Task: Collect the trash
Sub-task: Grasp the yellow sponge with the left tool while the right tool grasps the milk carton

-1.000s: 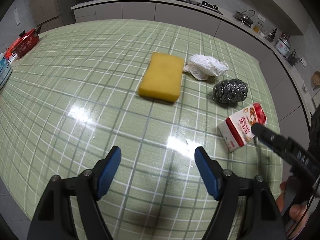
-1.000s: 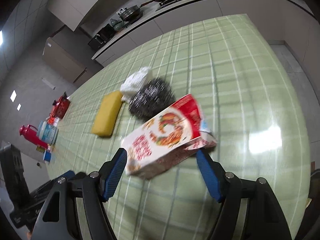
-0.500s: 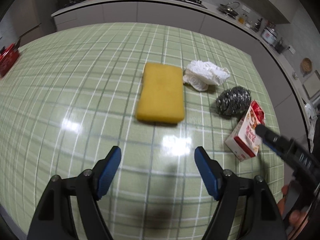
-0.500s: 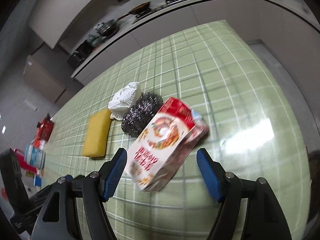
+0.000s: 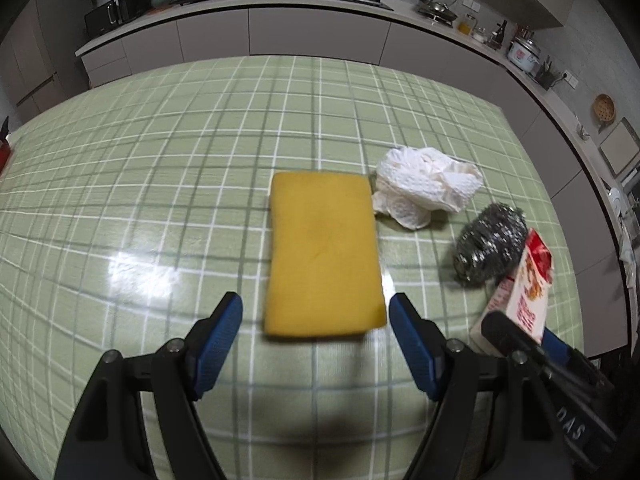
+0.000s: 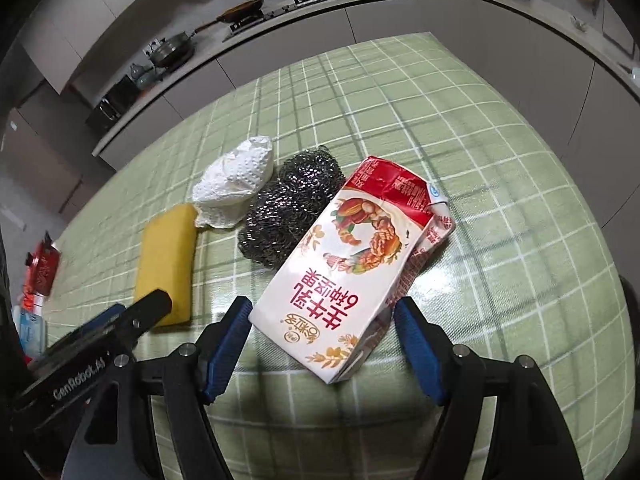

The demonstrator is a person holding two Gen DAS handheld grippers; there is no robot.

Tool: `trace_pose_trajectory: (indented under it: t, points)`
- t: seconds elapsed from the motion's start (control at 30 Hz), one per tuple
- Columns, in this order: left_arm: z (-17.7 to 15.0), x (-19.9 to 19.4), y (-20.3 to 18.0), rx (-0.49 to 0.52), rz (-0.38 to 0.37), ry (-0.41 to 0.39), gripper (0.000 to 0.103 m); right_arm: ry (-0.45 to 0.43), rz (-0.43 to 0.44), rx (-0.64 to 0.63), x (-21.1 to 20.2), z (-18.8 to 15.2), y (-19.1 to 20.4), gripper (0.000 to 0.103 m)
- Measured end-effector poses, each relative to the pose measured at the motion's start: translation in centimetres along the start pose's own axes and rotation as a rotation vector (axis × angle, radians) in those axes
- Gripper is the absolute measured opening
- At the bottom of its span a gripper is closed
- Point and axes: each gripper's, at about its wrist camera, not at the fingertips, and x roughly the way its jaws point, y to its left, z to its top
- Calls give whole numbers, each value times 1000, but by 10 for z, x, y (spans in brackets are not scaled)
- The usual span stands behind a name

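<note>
Cardboard, red and white, the empty drink carton [image 6: 352, 264] lies on its side on the green checked tablecloth [image 6: 500, 160], its near end between the parted blue pads of the right gripper [image 6: 322, 344], which have just been opening and do not seem to press it. It looks light and easily crushed, best pinched across its narrow flat sides. Behind it sit a steel scourer [image 6: 288, 208] and a crumpled paper towel [image 6: 236, 178], soft trash. Further left, the left gripper [image 5: 316, 344] hangs open above a yellow sponge [image 5: 324, 252].
</note>
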Motion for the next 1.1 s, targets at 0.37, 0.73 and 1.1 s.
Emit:
trace_pose_trajectory:
  t: [0.37, 0.73, 1.1]
  points:
    - [-4, 14, -1, -2, -9, 34, 77, 0, -56, 10, -20, -2, -53, 76]
    - [-8, 10, -8, 3, -1, -23, 64, -61, -87, -5, -11, 11, -49, 72]
    - [-16, -2, -16, -7, -46, -29, 45, -72, -72, -42, -17, 6, -47, 60]
